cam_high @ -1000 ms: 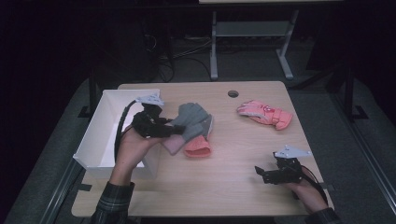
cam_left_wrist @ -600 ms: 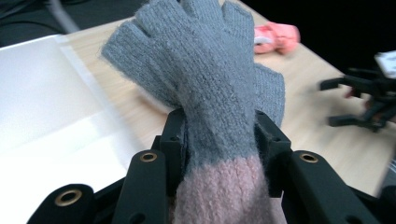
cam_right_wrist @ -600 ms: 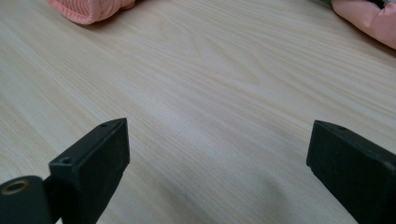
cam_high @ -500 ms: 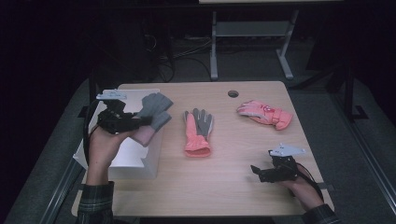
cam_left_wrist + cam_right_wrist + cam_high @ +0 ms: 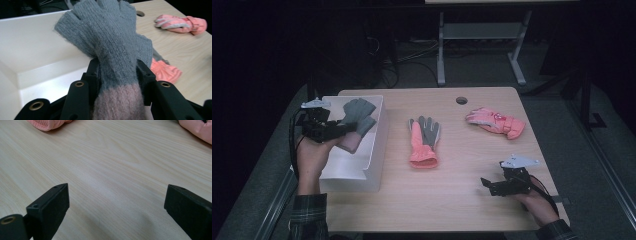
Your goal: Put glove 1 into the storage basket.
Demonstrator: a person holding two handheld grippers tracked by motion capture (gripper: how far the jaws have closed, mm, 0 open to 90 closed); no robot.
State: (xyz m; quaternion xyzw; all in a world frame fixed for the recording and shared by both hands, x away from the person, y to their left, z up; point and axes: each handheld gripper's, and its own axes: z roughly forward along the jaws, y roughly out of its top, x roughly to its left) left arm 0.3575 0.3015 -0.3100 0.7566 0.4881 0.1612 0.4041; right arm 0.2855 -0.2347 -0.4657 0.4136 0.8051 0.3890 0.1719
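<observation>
Left hand-held gripper [image 5: 343, 129] clamped shut; right hand-held gripper [image 5: 486, 184] gapes wide.

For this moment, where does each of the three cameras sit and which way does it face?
High view: above the person's side, facing forward and down on the table; both forearms, left gripper and right gripper show.
Left gripper view: rides the left gripper, looking along its jaws shut on the grey knit glove, over the white bin.
Right gripper view: rides the right gripper, low over bare wood, jaws open.
Shared: the high and left gripper views both show the glove, the bin and the pink glove at the far right.
</observation>
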